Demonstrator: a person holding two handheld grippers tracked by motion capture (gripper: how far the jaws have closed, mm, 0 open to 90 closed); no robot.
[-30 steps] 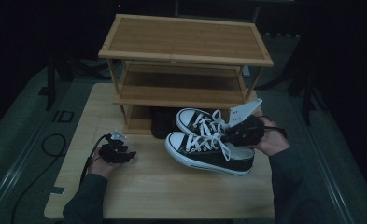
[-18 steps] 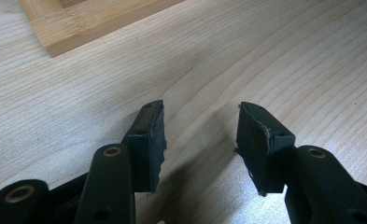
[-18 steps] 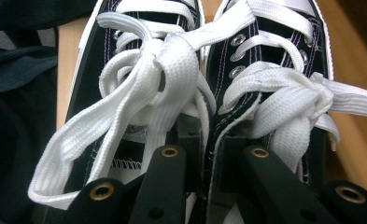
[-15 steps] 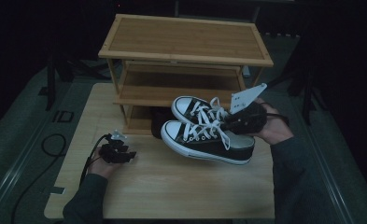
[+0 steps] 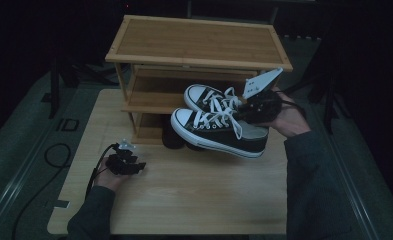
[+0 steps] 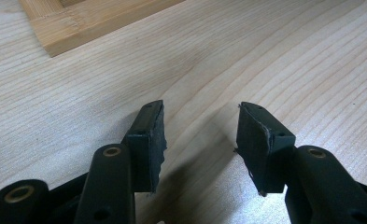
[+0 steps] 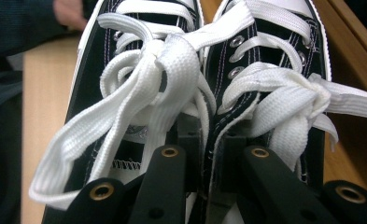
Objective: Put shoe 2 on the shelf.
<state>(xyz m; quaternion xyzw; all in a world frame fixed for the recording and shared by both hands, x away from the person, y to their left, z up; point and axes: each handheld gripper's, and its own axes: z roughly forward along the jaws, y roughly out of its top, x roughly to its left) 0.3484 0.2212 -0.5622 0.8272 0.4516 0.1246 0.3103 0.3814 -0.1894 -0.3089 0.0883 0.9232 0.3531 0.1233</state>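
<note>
High view: at centre right of the frame we see the right gripper (image 5: 251, 107) carrying a pair of black canvas sneakers with white laces and toe caps (image 5: 219, 127) in the air, just in front of the three-tier bamboo shoe rack (image 5: 199, 45). The long axis of the shoes runs from the gripper toward the rack's middle shelf at centre left, toes leading. The left gripper (image 5: 126, 165) rests on the pale wooden table (image 5: 194, 195) at lower left, well apart.

Left gripper view: the jaws stand apart over bare table, holding nothing.

Right gripper view: the jaws are clenched on the sneakers' two inner collars, pinched together; the rack edge, we think, lies at the right of the frame.
</note>
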